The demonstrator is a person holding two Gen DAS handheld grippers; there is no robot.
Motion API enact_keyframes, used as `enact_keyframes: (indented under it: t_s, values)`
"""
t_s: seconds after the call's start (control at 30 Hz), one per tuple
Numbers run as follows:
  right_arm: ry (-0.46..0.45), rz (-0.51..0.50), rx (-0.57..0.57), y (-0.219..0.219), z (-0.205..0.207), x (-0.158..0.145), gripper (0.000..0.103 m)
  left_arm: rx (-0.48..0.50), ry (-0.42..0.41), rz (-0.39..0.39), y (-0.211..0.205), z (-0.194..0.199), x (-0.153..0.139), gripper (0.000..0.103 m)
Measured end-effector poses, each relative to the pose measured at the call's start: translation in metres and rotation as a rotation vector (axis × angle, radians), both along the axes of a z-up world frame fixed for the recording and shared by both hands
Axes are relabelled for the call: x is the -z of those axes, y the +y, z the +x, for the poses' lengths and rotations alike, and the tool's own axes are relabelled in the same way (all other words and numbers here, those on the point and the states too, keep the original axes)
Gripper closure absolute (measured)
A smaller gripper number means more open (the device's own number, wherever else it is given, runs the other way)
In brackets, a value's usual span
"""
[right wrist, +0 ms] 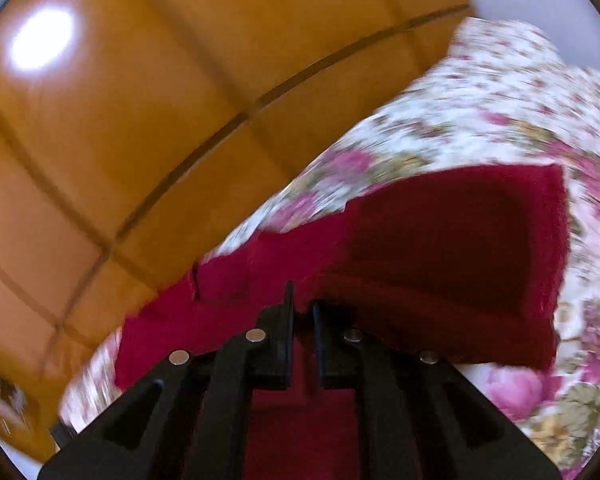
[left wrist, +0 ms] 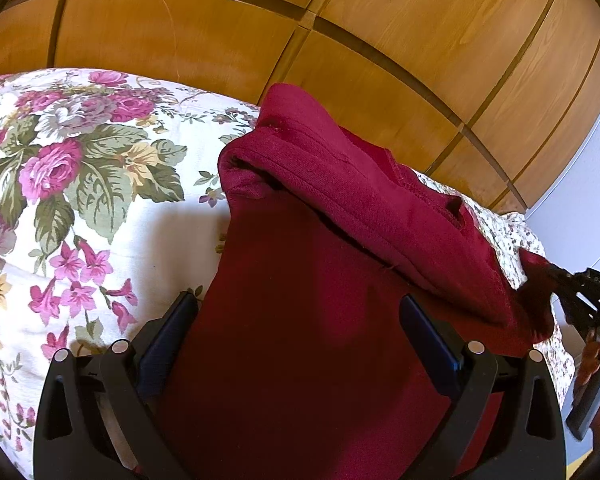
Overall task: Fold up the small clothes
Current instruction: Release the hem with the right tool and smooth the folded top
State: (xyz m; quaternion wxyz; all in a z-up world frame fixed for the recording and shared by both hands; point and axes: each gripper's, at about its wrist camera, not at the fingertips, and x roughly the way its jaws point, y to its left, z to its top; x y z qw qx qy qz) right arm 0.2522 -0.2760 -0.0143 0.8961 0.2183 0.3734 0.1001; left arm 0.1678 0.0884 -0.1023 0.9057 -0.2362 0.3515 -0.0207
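A dark red garment [left wrist: 320,248] lies partly folded on a floral bedspread [left wrist: 80,200], with a thick fold across its far part. My left gripper [left wrist: 296,312] is open, its fingers standing wide on either side of the garment's near part, above it. My right gripper [right wrist: 302,308] is shut on an edge of the red garment [right wrist: 440,248] and holds it lifted; the right wrist view is blurred by motion. The right gripper also shows at the right edge of the left wrist view [left wrist: 556,276], pinching the garment's corner.
A wooden panelled wardrobe [left wrist: 340,20] stands behind the bed and also shows in the right wrist view [right wrist: 120,120]. The floral bedspread [right wrist: 500,100] spreads around the garment. A pale wall [left wrist: 580,180] is at the far right.
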Motion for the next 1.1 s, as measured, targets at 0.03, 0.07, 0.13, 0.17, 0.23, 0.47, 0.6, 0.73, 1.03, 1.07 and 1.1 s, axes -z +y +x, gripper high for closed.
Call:
enact_keyframes:
  t_s: [0.03,0.07,0.13,0.17,0.23,0.47,0.6,0.73,1.03,1.07,1.1]
  values:
    - [0.019,-0.036,-0.055,0.017,0.001,0.005,0.096,0.001,0.000,0.000,0.000,0.001,0.000,0.004]
    - [0.049,-0.085,-0.121,0.038,0.001,0.013,0.096,0.001,-0.001,-0.001,0.000,0.001,0.000,0.004]
    - [0.110,-0.179,-0.227,0.073,-0.002,0.033,0.089,0.002,0.000,-0.002,0.000,0.002,0.000,0.004]
    - [0.129,-0.205,-0.245,0.079,-0.003,0.039,0.083,0.003,0.001,-0.001,-0.001,0.003,0.000,0.004]
    - [0.129,-0.196,-0.287,0.092,-0.011,0.045,0.039,0.005,0.001,-0.001,0.000,0.004,0.001,0.004]
    - [0.116,-0.200,-0.260,0.088,-0.036,0.024,0.003,0.008,0.003,-0.003,0.002,0.005,0.001,0.004]
    - [0.247,-0.296,-0.019,0.053,-0.051,0.027,0.002,0.003,0.032,0.045,-0.004,0.007,-0.003,0.004]
    - [0.426,-0.168,0.208,0.002,-0.064,0.058,0.002,0.025,0.002,0.145,-0.030,0.002,-0.029,0.004]
    - [0.479,-0.122,0.340,-0.028,-0.067,0.071,0.002,0.465,-0.211,0.551,-0.195,0.008,-0.072,0.004]
    - [0.486,-0.154,0.387,-0.030,-0.069,0.071,0.002,0.514,-0.238,0.614,-0.212,0.010,-0.070,0.004]
    - [0.492,-0.170,0.421,-0.032,-0.070,0.072,0.002,0.552,-0.260,0.680,-0.228,0.012,-0.067,0.004]
